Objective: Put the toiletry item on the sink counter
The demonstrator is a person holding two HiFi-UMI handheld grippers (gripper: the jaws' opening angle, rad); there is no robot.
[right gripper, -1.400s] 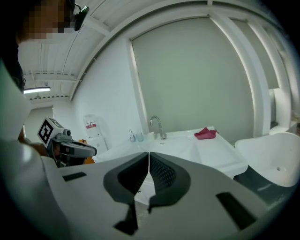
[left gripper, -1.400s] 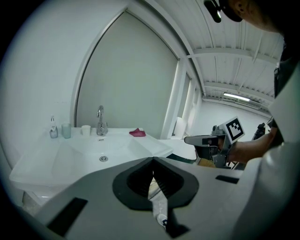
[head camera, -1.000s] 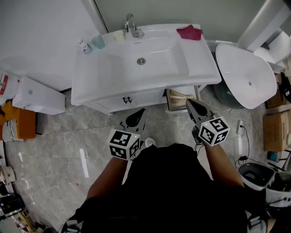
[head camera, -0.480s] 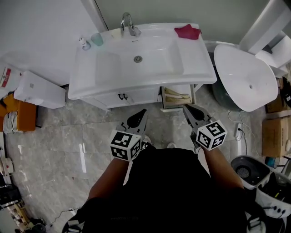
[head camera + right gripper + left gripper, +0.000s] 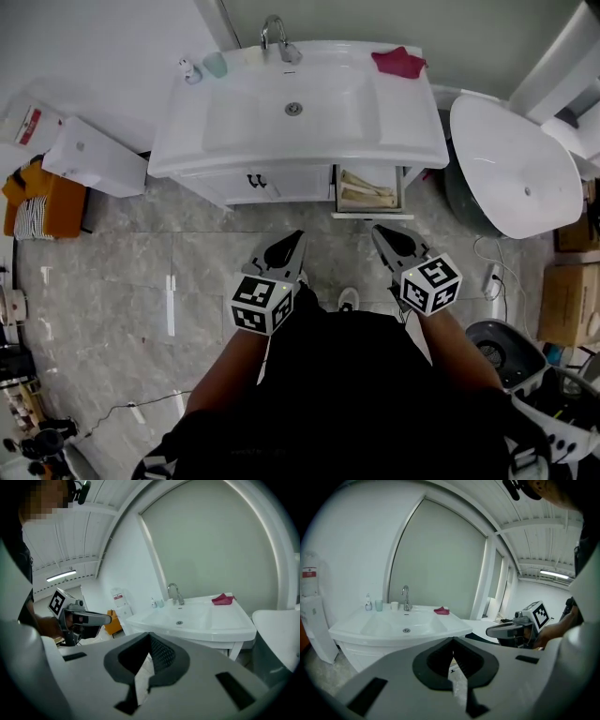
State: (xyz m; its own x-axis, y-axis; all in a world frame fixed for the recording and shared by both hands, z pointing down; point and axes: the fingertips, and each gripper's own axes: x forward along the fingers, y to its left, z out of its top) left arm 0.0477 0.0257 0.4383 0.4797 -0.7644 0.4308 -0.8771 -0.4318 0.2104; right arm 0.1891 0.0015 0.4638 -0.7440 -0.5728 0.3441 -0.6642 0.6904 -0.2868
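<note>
The jaws of my left gripper [image 5: 453,644] are pressed together, and nothing is between them. The right gripper [image 5: 149,637] is the same: jaws together, empty. I hold both low in front of my body, pointing toward the sink [image 5: 293,109]. They are well apart from it, with open floor [image 5: 141,281] between us. I think this is a waiting posture, because nothing is near enough to take.

No toiletry item is in my jaws, so I must look for it on the furniture. At the back left corner of the worktop [image 5: 412,112] a small bottle [image 5: 187,70] stands upright. A pale green cup [image 5: 216,64] is just beside it, and the tap [image 5: 275,33] is to the right of them. A red cloth [image 5: 397,62] lies at the back right corner. These things are kept along the back edge, probably so that the basin is free for use.

Under the worktop, on the right side, a compartment [image 5: 394,187] is open, and some beige things [image 5: 361,180] lie in it. I cannot tell what they are. If the item for the task is in there, I must first step closer and open one pair of jaws. Otherwise the small bottle already stands where it belongs.
</note>
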